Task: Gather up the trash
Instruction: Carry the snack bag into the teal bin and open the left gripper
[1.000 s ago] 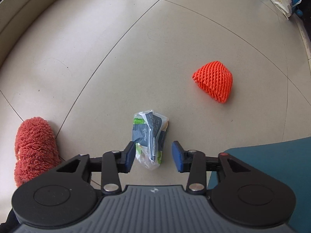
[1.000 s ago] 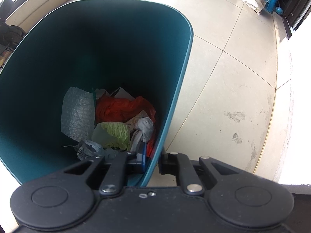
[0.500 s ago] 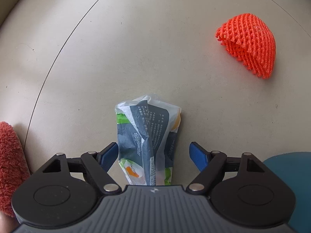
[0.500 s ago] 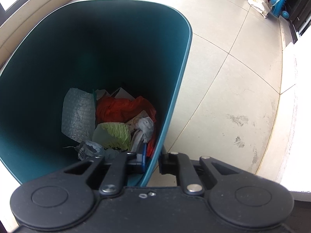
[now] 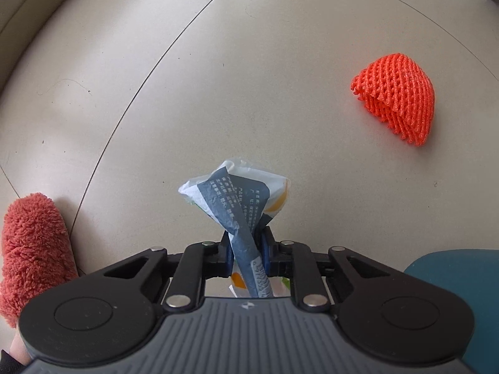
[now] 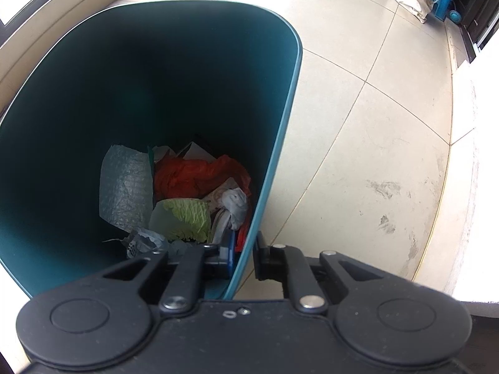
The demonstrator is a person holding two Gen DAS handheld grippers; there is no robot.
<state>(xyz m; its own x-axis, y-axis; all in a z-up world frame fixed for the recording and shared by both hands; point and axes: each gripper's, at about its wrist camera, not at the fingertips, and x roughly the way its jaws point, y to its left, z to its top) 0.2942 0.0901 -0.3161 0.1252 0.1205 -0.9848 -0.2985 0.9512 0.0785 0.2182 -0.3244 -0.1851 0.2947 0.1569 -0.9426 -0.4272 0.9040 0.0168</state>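
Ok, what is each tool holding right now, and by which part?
Left tool is closing on the crumpled wrapper, pinched at its twisted middle. Right tool clamps the teal bin by its rim.

The left wrist camera looks straight down along its gripper at the floor, close; the right wrist camera tilts steeply down into the bin, close to its rim; both views share the bin and the floor.
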